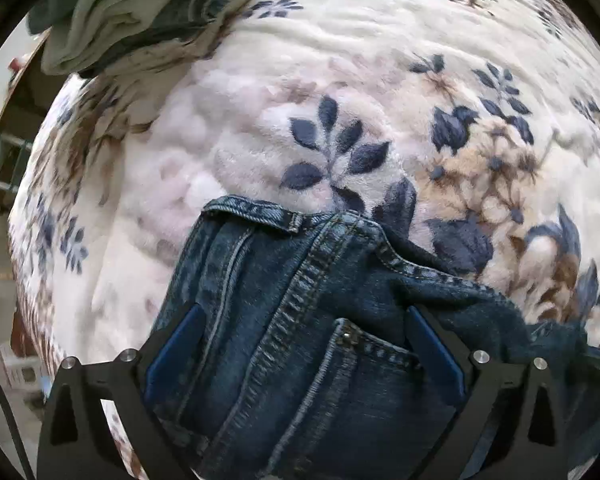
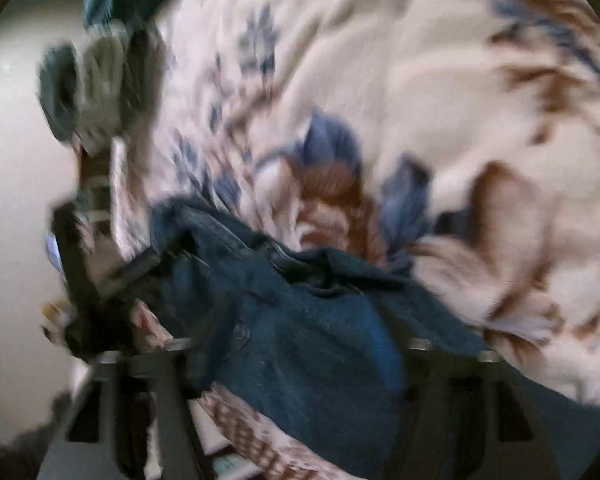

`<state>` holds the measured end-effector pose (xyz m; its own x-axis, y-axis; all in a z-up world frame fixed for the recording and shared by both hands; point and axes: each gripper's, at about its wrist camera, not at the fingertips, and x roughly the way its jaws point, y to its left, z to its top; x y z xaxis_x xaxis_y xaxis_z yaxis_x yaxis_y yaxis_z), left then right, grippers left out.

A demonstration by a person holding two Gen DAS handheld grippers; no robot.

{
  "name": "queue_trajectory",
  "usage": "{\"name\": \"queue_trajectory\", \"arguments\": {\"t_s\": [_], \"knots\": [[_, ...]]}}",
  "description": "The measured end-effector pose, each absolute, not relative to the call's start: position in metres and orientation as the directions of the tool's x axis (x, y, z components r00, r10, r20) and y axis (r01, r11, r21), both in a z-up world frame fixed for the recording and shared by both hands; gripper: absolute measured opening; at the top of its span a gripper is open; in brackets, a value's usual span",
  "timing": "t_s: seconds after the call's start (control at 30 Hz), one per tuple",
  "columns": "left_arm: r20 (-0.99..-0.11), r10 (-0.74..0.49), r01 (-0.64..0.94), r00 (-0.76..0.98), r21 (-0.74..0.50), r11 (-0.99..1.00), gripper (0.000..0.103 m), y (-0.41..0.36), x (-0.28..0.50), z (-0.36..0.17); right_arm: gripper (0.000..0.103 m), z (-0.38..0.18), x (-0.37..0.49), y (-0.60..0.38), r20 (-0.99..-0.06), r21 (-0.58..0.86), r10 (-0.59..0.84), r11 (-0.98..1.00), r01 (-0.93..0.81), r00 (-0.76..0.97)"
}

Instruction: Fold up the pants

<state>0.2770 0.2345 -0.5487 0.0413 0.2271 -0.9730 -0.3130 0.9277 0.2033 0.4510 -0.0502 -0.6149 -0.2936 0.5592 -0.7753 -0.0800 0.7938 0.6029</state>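
Note:
Dark blue jeans [image 1: 300, 320] lie on a floral fleece blanket [image 1: 260, 100], waistband [image 1: 256, 212] away from me and a back pocket [image 1: 372, 364] showing. My left gripper [image 1: 304, 320] points down over them. Its jaws stand wide, and the blue pads [image 1: 176, 344] sit at either side of the denim without squeezing it. The right wrist view is badly smeared. The jeans [image 2: 300, 340] lie bunched there between the fingers of my right gripper [image 2: 296, 344]. I cannot make out whether its pads press on the cloth.
A stack of folded grey and dark clothes [image 1: 132, 12] sits at the blanket's far left corner, also seen as a blurred stack [image 2: 100, 88]. The bed edge drops to pale floor [image 2: 12, 160] on the left. A dark blurred shape [image 2: 76, 264] stands beside the jeans.

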Motion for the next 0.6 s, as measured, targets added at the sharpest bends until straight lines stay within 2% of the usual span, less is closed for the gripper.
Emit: {"name": "queue_trajectory", "arguments": {"t_s": [0.03, 0.1, 0.17, 0.3, 0.37, 0.43, 0.47, 0.5, 0.6], "knots": [[-0.974, 0.220, -0.307, 0.045, 0.196, 0.931, 0.103, 0.237, 0.275, -0.550, 0.025, -0.621, 0.447, -0.042, -0.822, 0.537, 0.483, 0.834, -0.129, -0.301], [-0.982, 0.182, -0.308, 0.046, 0.159, 0.938, 0.103, 0.247, 0.272, -0.552, 0.019, -0.627, 0.444, -0.046, -0.858, 0.480, 0.433, 0.867, -0.130, -0.278], [-0.988, 0.145, -0.315, 0.046, 0.124, 0.941, 0.103, 0.253, 0.269, -0.552, 0.019, -0.628, 0.440, -0.065, -0.894, 0.408, 0.377, 0.909, -0.088, -0.243], [-0.982, 0.179, -0.310, 0.058, 0.153, 0.938, 0.103, 0.253, 0.260, -0.538, 0.019, -0.617, 0.433, -0.080, -0.870, 0.436, 0.428, 0.900, 0.023, -0.247], [-0.983, 0.154, -0.312, 0.101, 0.115, 0.943, 0.103, 0.247, 0.256, -0.519, 0.023, -0.597, 0.439, -0.073, -0.865, 0.462, 0.453, 0.887, 0.006, -0.215], [-0.979, 0.143, -0.303, 0.148, 0.092, 0.948, 0.103, 0.239, 0.259, -0.504, 0.041, -0.586, 0.447, -0.061, -0.848, 0.504, 0.492, 0.863, -0.015, -0.197], [-0.977, 0.135, -0.291, 0.165, 0.083, 0.953, 0.103, 0.234, 0.263, -0.501, 0.058, -0.589, 0.452, -0.054, -0.840, 0.517, 0.503, 0.856, -0.015, -0.204], [-0.977, 0.132, -0.282, 0.165, 0.081, 0.956, 0.103, 0.232, 0.268, -0.503, 0.061, -0.594, 0.457, -0.047, -0.833, 0.524, 0.511, 0.852, -0.006, -0.210], [-0.985, 0.124, -0.270, 0.121, 0.088, 0.959, 0.103, 0.231, 0.289, -0.524, 0.059, -0.622, 0.472, -0.026, -0.788, 0.561, 0.552, 0.826, 0.052, -0.273]]}}
